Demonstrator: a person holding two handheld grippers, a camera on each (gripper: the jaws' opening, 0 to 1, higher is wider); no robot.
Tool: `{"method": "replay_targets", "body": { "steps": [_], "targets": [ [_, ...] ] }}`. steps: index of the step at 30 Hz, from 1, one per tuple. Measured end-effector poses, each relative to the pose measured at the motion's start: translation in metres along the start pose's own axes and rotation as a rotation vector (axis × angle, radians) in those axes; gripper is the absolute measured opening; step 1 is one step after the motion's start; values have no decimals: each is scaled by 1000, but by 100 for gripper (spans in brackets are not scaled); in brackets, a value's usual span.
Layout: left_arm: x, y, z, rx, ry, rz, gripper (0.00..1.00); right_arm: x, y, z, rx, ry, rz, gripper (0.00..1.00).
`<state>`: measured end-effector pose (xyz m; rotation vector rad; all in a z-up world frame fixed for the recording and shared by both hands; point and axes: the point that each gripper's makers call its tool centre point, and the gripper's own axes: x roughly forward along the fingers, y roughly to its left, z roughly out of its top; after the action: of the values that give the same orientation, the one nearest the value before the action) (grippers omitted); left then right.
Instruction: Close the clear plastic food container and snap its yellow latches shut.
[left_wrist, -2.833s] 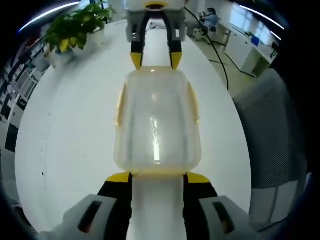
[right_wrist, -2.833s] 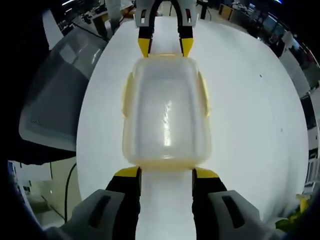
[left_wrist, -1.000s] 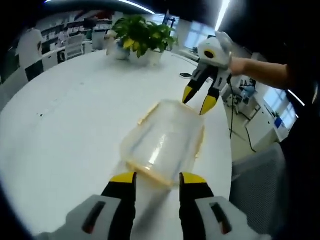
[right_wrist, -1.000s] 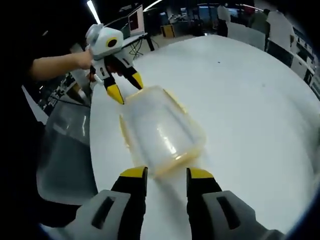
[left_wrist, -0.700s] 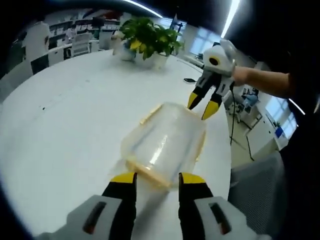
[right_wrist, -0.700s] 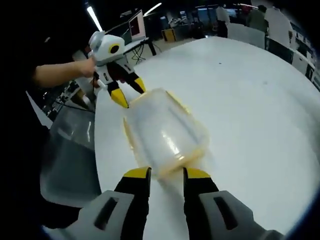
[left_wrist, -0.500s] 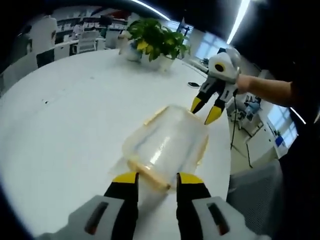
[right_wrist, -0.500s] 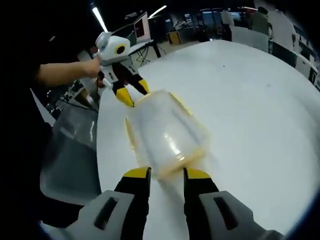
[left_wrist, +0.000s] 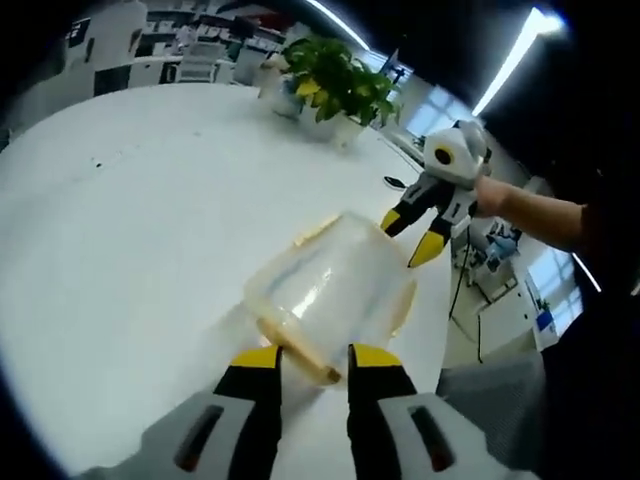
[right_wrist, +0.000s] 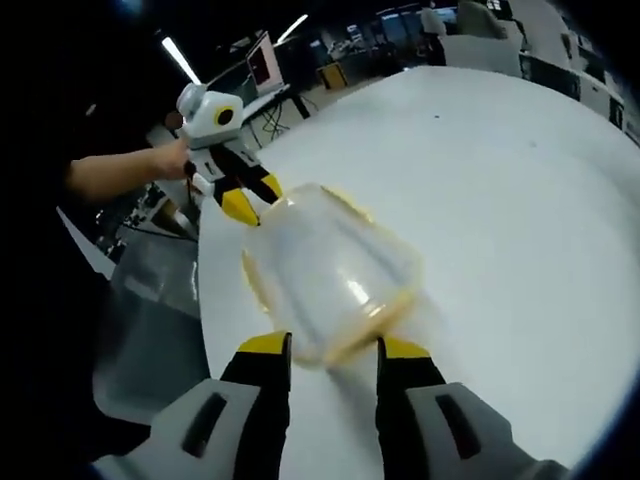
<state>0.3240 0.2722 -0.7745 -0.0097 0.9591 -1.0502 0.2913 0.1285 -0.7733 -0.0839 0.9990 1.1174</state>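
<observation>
The clear plastic container (left_wrist: 330, 285) with yellow latches lies on the white table (left_wrist: 130, 230). In the left gripper view my left gripper (left_wrist: 315, 362) stands open at its near end, and a yellow latch (left_wrist: 292, 347) sits between the jaw tips. At the far end the right gripper (left_wrist: 408, 234), held by a hand (left_wrist: 515, 208), hangs with its jaws apart just off the corner. In the right gripper view the container (right_wrist: 330, 270) reaches down between the jaws of my open right gripper (right_wrist: 330, 352). The left gripper (right_wrist: 252, 197) stands beyond it, jaws apart.
A potted plant (left_wrist: 335, 85) stands at the far side of the table. A small dark object (left_wrist: 397, 182) lies near the table's edge. A grey chair (right_wrist: 150, 330) sits beside the table, with office desks and a monitor (right_wrist: 262, 62) behind.
Both cameras have tilted and shifted a little. My left jaws have drawn somewhat closer together around the near latch. My right jaws have spread slightly. The container stays between the two grippers.
</observation>
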Motion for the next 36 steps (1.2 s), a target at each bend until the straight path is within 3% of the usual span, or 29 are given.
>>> {"method": "replay_targets", "body": {
  "steps": [3, 5, 17, 36],
  "targets": [
    [-3, -3, 1, -1, 11, 4, 17, 4, 6, -12, -38, 64, 16, 27],
    [-3, -3, 1, -4, 14, 22, 17, 2, 5, -13, -12, 68, 8, 27],
    [-2, 0, -2, -17, -4, 68, 19, 0, 0, -4, 24, 32, -35, 29],
    [6, 1, -1, 10, 33, 72, 19, -1, -1, -4, 24, 27, -76, 29]
  ]
}}
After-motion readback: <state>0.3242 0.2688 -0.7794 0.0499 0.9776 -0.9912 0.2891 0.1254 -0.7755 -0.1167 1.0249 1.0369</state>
